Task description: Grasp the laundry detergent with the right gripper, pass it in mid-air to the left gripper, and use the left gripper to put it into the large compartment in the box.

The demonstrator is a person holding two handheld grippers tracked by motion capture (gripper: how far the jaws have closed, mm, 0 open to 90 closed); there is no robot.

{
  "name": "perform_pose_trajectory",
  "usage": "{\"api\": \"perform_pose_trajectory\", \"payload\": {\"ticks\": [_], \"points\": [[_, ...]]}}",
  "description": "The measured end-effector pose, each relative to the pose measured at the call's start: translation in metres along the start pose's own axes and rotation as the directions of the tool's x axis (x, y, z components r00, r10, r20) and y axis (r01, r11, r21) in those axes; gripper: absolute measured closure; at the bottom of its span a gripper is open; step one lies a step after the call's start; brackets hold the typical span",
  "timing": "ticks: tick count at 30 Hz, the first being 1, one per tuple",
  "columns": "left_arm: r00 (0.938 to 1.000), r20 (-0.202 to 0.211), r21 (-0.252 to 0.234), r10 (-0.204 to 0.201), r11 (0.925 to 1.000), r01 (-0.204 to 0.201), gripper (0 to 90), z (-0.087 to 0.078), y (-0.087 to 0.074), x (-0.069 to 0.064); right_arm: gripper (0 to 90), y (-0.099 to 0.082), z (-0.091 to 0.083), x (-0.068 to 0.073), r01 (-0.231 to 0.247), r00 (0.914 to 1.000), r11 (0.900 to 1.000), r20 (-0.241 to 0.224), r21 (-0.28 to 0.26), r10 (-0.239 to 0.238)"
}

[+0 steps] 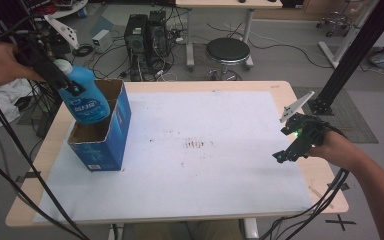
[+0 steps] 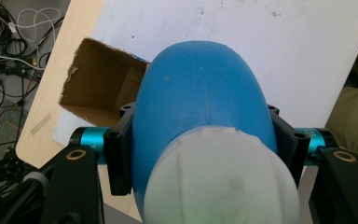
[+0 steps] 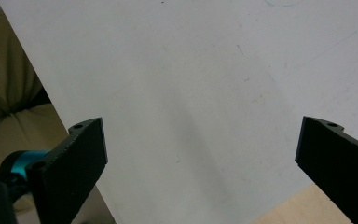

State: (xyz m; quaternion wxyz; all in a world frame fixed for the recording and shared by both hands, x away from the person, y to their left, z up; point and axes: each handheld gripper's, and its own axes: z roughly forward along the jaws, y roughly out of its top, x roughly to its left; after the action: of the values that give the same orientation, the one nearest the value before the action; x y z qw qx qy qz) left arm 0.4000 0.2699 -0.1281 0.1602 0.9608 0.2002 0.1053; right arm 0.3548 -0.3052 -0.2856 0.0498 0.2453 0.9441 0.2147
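The left gripper (image 1: 70, 86), raised at the worktop's far-left corner, clamps one blue bottle (image 1: 85, 97) with a white cap, tilted above the one open blue carton (image 1: 114, 131). The right gripper (image 1: 291, 145) hovers low near the right edge, jaws spread wide and empty over the white sheet (image 1: 205, 160) covering the worktop (image 1: 325, 195).

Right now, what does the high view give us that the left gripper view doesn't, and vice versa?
High view only: the right gripper open over the table's right edge, the bottle's label, the stool and computer towers behind. Left gripper view only: the fingers clamped on the bottle's sides and its white cap close up. Both: the blue bottle above the open blue box and the white sheet.
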Motion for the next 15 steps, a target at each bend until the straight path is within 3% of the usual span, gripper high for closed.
{"api": "perform_pose_trajectory", "payload": {"ticks": [7,15], "points": [[0.9998,0.007,0.027,0.016,0.9995,-0.016,37.9,0.03,-0.009,0.001,1.1,0.0,0.001,0.001,0.008,0.9999,1.0,-0.008,0.001,-0.008],[0.9993,0.038,0.049,0.005,0.9988,-0.007,37.9,0.073,-0.024,0.001,1.1,0.001,0.01,0.003,0.008,0.9997,1.0,-0.023,-0.005,-0.008]]}}
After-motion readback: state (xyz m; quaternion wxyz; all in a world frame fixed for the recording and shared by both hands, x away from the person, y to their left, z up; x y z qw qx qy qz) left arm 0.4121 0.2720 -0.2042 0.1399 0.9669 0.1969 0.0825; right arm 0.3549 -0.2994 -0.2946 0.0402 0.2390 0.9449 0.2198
